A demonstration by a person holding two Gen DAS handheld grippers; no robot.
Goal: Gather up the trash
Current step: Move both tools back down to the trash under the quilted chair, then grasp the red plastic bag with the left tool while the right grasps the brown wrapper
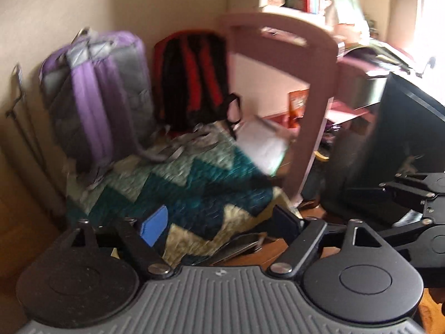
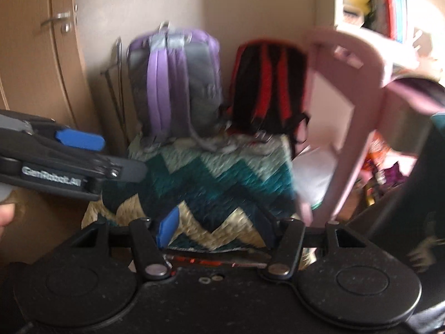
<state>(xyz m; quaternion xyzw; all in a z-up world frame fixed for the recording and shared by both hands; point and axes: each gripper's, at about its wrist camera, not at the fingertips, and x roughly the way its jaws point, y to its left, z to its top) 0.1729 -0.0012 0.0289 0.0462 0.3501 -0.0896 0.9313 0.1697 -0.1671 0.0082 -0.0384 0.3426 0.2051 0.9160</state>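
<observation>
Left gripper (image 1: 222, 222) fingers apart and empty, right gripper (image 2: 217, 228) fingers apart and empty, both above a zigzag blanket (image 1: 194, 183), two backpacks (image 1: 100, 94) against the wall, pink chair (image 1: 314, 89) blurred, white paper (image 1: 264, 144) half hidden beside it, black bin (image 1: 389, 144) cut off.

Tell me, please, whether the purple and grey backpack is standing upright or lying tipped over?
Upright. The purple and grey backpack stands on its base against the wall, straps facing the room, next to the red and black backpack, which also stands.

Teal zigzag blanket (image 2: 211, 183); purple backpack (image 2: 172, 83)
</observation>
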